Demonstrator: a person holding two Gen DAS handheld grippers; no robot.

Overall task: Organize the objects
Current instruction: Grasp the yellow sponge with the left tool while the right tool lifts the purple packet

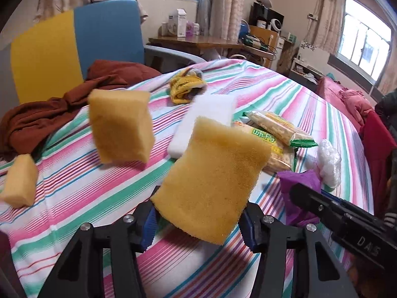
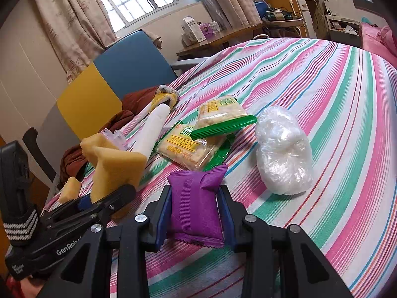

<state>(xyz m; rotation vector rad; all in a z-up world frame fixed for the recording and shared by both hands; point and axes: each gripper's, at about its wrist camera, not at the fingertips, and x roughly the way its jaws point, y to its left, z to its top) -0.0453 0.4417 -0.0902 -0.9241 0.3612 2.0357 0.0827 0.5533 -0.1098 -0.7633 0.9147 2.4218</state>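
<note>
Gripping a yellow sponge [image 1: 213, 186] between its blue pads, the left claw [image 1: 198, 226] is closed on the sponge's lower end, so the rest sticks up above the striped bed sheet [image 1: 285, 89]. The right claw [image 2: 196, 217] is clamped tight on a purple packet [image 2: 196, 206], pads pressing both sides, low over the sheet. Another yellow sponge [image 1: 121, 129] sits further left, looks blurry, and a third one [image 1: 19, 181] is at the sheet's left edge. Beyond the held sponge there's a white block [image 1: 198, 121], then two green-edged cracker packs [image 2: 206, 134] touching each other, and a crumpled clear plastic bundle [image 2: 282, 151] just right of them. Brown cloth [image 1: 49, 114] is bunched against the blue and yellow chair [image 1: 74, 49].
</note>
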